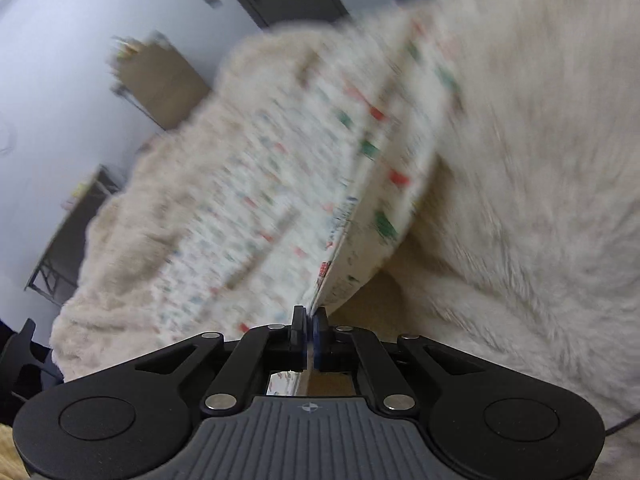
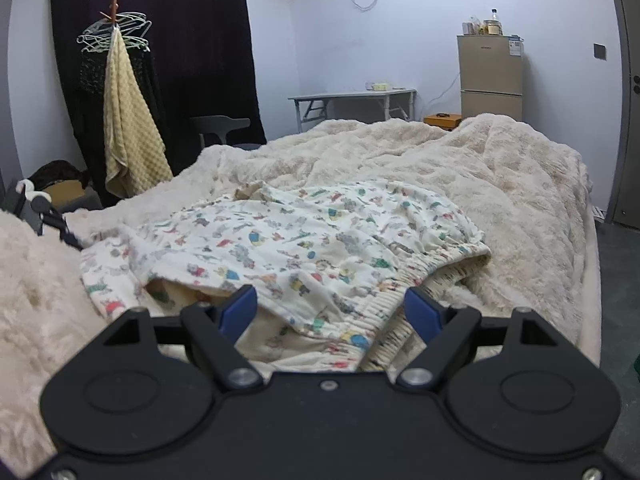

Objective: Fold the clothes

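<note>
A white garment with a small coloured cartoon print (image 2: 304, 240) lies on a fluffy cream blanket (image 2: 500, 184) covering the bed, its elastic waistband nearest the right gripper. My right gripper (image 2: 332, 304) is open, its blue fingertips (image 2: 240, 304) straddling the waistband just above the cloth. My left gripper (image 1: 309, 320) is shut on an edge of the same printed garment (image 1: 304, 176), lifting it off the blanket; this view is motion-blurred. The left gripper also shows at the far left of the right wrist view (image 2: 48, 216).
A coat stand with hangers and a yellow towel (image 2: 128, 132) stands left of the bed. A folding table (image 2: 352, 100) and a small fridge (image 2: 492, 76) stand against the far wall. The bed's right edge (image 2: 592, 264) drops to a dark floor.
</note>
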{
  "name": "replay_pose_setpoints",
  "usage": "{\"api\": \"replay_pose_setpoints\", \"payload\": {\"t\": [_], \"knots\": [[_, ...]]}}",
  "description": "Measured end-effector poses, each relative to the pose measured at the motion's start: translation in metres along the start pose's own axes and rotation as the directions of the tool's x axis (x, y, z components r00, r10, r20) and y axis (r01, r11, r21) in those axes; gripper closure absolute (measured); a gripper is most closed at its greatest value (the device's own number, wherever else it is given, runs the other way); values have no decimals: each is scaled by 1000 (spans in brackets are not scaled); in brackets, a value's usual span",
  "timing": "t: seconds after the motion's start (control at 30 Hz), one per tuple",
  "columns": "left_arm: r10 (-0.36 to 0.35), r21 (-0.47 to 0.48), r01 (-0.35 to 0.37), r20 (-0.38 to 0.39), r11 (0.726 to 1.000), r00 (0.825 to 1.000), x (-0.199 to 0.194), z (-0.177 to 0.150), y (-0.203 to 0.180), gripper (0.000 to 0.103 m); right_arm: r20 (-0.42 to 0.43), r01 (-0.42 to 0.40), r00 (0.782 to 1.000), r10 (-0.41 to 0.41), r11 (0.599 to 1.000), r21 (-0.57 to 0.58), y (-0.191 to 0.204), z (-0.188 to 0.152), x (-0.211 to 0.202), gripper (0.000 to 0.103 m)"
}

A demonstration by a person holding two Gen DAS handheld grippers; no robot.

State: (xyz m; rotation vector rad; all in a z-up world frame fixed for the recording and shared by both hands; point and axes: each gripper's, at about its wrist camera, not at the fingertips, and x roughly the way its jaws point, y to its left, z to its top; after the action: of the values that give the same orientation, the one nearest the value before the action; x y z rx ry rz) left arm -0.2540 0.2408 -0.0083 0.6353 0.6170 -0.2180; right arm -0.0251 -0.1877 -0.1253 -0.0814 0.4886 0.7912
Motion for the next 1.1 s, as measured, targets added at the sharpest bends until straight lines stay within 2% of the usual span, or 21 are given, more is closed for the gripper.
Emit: {"api": "replay_pose_setpoints", "payload": {"t": [0.07, 0.17, 0.3, 0.4, 0.43, 0.47, 0.53, 0.57, 0.63, 0.73, 0.83, 0.9, 0.97, 1.1], "knots": [[-18, -69, 23, 72, 997, 997, -19, -12, 14, 103, -2, -6, 1000, 6, 1000, -12, 2, 0, -1, 24], [-80, -113, 91, 101, 989, 992, -26, -25, 19, 103, -5, -15, 1000, 15, 999, -31, 5, 0, -3, 24], [-98, -145, 127, 192, 981, 976, -40, -28, 21, 103, -6, -20, 1000, 20, 998, -58, 10, 1, -7, 24], [-104, -126, 136, 235, 983, 966, -45, -23, 18, 102, 0, -18, 1000, 18, 997, -72, 13, 2, -9, 24], [-104, -122, 136, 238, 983, 966, -45, -22, 17, 94, 0, -18, 1000, 18, 997, -75, 13, 2, -10, 24], [-103, -121, 135, 239, 983, 966, -45, -21, 17, 83, 1, -19, 1000, 19, 997, -77, 14, 2, -10, 24], [-102, -119, 133, 233, 984, 967, -42, -18, 16, 76, 1, -20, 1000, 20, 997, -80, 15, 2, -10, 24], [-102, -118, 131, 225, 984, 969, -40, -17, 15, 65, 0, -19, 1000, 19, 997, -81, 15, 2, -11, 24], [-94, -116, 118, 194, 986, 977, -32, -13, 11, 53, -1, -18, 1000, 18, 996, -82, 15, 2, -11, 24], [-98, -108, 116, 164, 987, 982, -25, -11, 8, 49, -3, -17, 1000, 17, 997, -81, 15, 2, -10, 23], [-106, -68, 115, 125, 991, 986, -18, -3, -1, 40, -2, -16, 1000, 16, 997, -81, 14, 2, -10, 23], [-94, -30, 98, 113, 995, 989, -18, 5, -8, 37, -4, -14, 1000, 13, 997, -81, 14, 1, -11, 23], [-79, -28, 83, 108, 996, 991, -18, 6, -9, 28, -5, -10, 1000, 10, 996, -84, 14, 1, -10, 23], [-39, -49, 42, 72, 998, 997, -13, 5, -6, 25, 1, -10, 1000, 10, 996, -85, 14, 0, -12, 23]]}}
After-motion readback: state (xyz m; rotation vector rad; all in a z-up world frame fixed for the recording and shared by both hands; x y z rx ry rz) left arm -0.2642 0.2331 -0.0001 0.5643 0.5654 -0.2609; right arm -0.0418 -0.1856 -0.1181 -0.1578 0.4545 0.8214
